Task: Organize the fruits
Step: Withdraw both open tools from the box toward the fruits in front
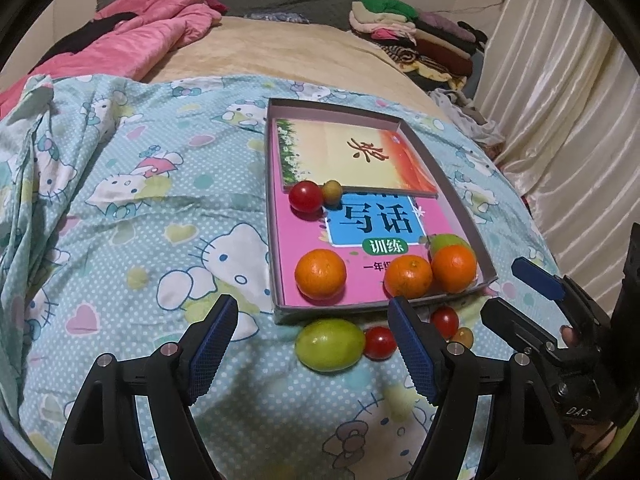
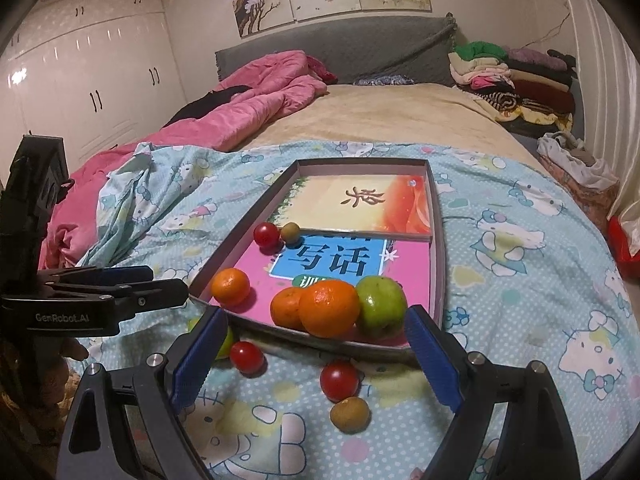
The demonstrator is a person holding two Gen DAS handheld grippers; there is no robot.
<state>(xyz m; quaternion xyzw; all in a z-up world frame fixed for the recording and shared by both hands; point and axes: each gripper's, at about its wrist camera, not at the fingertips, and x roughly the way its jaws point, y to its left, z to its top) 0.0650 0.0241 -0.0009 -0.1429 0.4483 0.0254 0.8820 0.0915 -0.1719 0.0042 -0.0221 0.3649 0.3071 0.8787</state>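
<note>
Both tongs [image 1: 312,348] [image 2: 316,356] gape empty over a glossy green fruit [image 1: 330,345], perhaps a jujube, beside the tray [image 1: 276,240].

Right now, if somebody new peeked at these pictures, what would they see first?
Probably the bright fruit: three oranges and a green apple crowd the near end of a shallow box lying on the cartoon-cat bedsheet. Just outside the box's near edge sit a big green fruit and two red tomatoes. Both tools, left and right, hover open above them, holding nothing.
</note>
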